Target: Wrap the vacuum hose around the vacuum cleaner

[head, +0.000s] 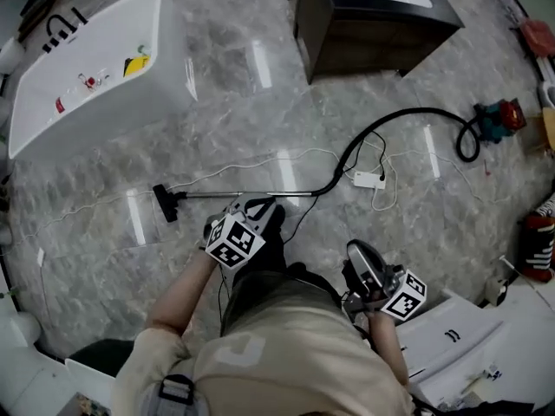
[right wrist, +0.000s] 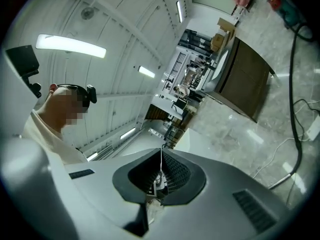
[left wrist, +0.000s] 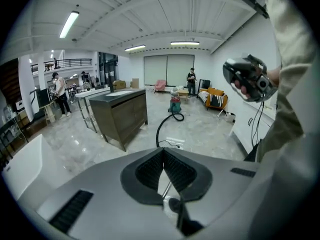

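The red and teal vacuum cleaner stands on the marble floor at the right. Its black hose loops away from it and curves down to a metal wand that lies flat and ends in a black floor nozzle. My left gripper hovers just above the wand's near end, shut and empty. My right gripper is held lower right, away from the hose, also shut on nothing. In the left gripper view the vacuum cleaner and hose lie ahead beyond the closed jaws. The right gripper points upward, with the hose at its right edge.
A white power strip with thin white cables lies beside the hose. A dark cabinet stands at the back and a long white tub-like unit at the left. White cabinet fronts and a red shoe are at the right. People stand far off.
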Demonstrator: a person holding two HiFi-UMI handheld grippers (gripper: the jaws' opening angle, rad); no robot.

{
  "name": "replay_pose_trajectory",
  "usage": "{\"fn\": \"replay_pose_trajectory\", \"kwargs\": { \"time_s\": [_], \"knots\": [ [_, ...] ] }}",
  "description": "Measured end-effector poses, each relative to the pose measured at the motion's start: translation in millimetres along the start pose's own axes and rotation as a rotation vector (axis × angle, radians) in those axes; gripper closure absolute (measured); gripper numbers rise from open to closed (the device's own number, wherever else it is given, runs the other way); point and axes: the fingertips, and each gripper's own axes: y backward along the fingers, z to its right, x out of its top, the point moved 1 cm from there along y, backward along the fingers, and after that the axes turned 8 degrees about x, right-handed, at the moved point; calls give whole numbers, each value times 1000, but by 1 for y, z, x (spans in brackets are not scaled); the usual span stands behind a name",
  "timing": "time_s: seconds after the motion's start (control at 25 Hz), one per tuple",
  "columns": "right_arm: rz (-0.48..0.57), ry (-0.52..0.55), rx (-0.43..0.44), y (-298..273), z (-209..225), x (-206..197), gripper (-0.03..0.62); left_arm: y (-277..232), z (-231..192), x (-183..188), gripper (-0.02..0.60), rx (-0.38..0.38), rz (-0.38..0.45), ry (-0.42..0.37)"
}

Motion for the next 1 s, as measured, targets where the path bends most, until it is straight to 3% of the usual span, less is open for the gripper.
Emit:
{"fn": "replay_pose_trajectory", "kwargs": {
  "time_s": [0.16,0.36,0.52,0.64,1.0],
  "knots": [
    [-10,-15,-58,-21,30,4,589,-44,-44,-38,577,4,-81,-31],
    [-74,-55,-87,-44,59,-7,589,-82,-59,-66,577,-28,-171,-49],
    [-164,-19,-127,-43,96,-8,589,-130,-41,-79,577,-60,-259,-74],
    [-184,-50,-114,-34,131,-11,589,-175,-25,-96,577,-91,-309,-98],
    [-128,-167,-79,5,283,-27,589,-318,0,-230,577,-116,-538,-121]
  ]
}}
